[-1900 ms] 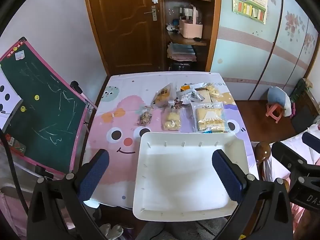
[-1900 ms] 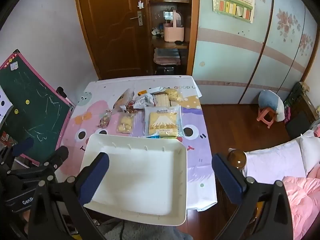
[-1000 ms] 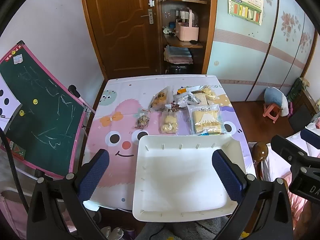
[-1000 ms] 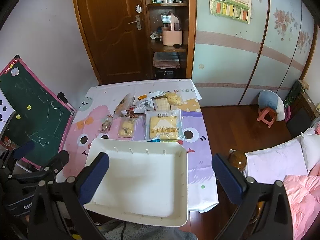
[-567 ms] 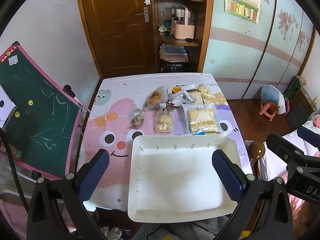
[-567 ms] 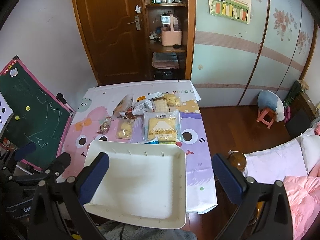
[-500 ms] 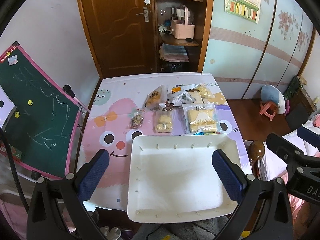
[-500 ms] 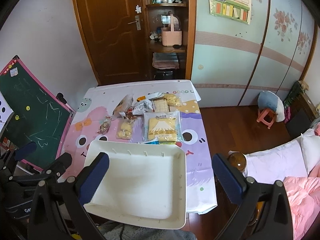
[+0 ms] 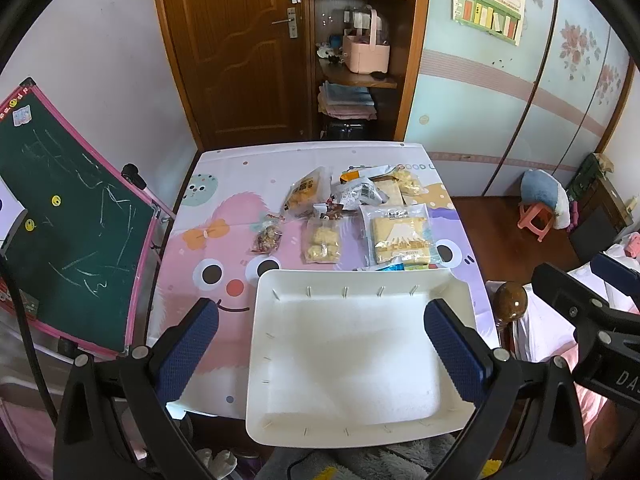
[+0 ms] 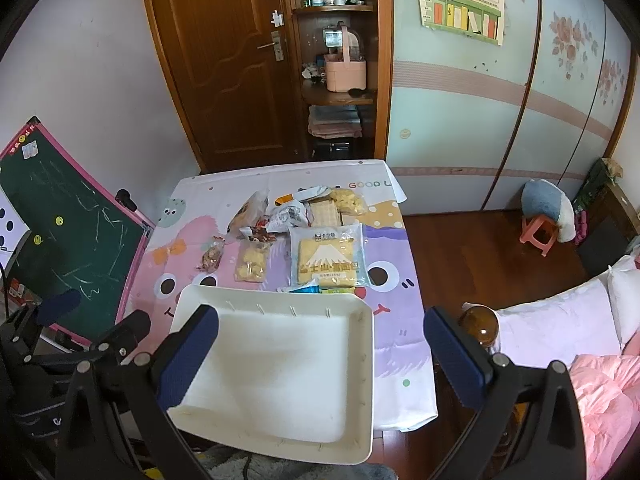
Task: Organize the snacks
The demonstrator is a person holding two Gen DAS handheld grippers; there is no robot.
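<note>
A white empty tray [image 9: 352, 352] lies at the near edge of the table, also in the right wrist view [image 10: 280, 376]. Beyond it lie several snack packets: a large cake bag with a mountain picture [image 9: 400, 236] [image 10: 326, 258], a clear bag of yellow biscuits [image 9: 321, 242] [image 10: 252, 264], a small nut bag [image 9: 267, 236] [image 10: 211, 256] and a heap of packets [image 9: 352, 190] [image 10: 304, 208]. My left gripper [image 9: 320, 360] is open and empty, high above the tray. My right gripper [image 10: 320, 360] is open and empty, above the tray's right side.
The table wears a pink and purple cartoon cloth [image 9: 224, 240]. A green chalkboard [image 9: 68, 240] leans at its left. A door and shelf stand behind. A pink stool [image 10: 538, 236] and a bed [image 10: 560, 340] are to the right.
Both grippers have risen and drawn back a little; the table looks smaller and further away. Nothing on the table has moved.
</note>
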